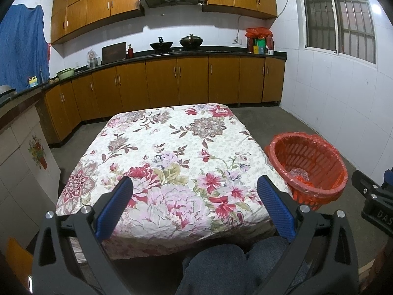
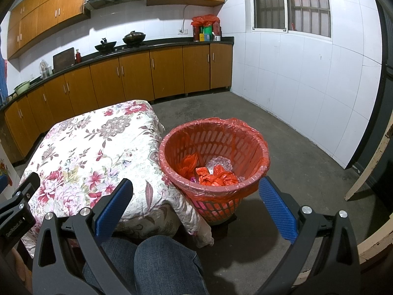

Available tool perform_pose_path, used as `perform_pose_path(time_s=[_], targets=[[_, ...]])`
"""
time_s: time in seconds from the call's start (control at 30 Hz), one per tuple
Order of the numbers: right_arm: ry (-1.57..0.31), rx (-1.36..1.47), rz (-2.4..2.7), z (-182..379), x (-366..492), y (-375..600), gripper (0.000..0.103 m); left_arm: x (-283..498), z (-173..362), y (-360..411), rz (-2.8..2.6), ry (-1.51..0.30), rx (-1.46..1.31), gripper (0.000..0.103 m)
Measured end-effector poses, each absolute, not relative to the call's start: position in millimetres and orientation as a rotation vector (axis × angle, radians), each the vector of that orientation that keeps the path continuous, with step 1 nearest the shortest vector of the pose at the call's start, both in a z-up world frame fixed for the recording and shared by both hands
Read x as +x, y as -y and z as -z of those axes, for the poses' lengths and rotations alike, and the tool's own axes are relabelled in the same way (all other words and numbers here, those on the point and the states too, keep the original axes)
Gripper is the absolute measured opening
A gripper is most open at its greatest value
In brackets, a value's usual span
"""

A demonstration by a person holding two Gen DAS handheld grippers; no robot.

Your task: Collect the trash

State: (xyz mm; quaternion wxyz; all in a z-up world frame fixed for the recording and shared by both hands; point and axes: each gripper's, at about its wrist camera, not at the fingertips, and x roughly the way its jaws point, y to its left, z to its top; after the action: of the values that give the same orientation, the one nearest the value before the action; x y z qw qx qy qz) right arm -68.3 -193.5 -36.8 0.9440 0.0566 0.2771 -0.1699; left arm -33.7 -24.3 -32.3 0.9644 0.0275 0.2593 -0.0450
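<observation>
A red slotted trash basket (image 2: 213,147) with a red plastic liner stands on the floor at the table's right side; it also shows in the left wrist view as the basket (image 1: 307,167). Crumpled orange bags (image 2: 216,177) and clear plastic (image 2: 221,163) lie inside it. My left gripper (image 1: 195,184) is open over the near edge of the floral tablecloth (image 1: 172,152), with nothing between its blue pads. My right gripper (image 2: 195,186) is open, held above and in front of the basket, holding nothing. The cloth shows no loose trash.
A person's knees in jeans (image 2: 157,265) sit below both grippers. Wooden cabinets and a dark countertop (image 1: 186,54) with woks run along the back wall. Grey concrete floor (image 2: 282,135) lies to the right of the basket, up to the tiled wall.
</observation>
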Motion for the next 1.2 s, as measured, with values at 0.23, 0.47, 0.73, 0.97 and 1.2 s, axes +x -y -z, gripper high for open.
perform_pose_path(time_s=[0.23,0.47,0.73,0.97,1.2], targets=[[-0.563,0.117,0.347,39.3,-69.7,192.8,0.101,-30.6,31.1,23.2,0.090,-0.527,0.055,0.099],[-0.564,0.117,0.346,38.1,-68.2,193.9,0.101,-31.2,30.9,23.5,0.090,-0.528,0.055,0.099],[-0.565,0.118,0.347,38.6,-69.0,194.0,0.101,-32.4,30.8,23.4,0.089,-0.529,0.055,0.099],[-0.565,0.117,0.347,38.5,-68.9,194.0,0.101,-32.2,30.6,23.4,0.090,-0.530,0.055,0.099],[-0.567,0.118,0.347,39.6,-70.4,193.6,0.101,-29.9,30.2,23.6,0.090,-0.530,0.055,0.099]])
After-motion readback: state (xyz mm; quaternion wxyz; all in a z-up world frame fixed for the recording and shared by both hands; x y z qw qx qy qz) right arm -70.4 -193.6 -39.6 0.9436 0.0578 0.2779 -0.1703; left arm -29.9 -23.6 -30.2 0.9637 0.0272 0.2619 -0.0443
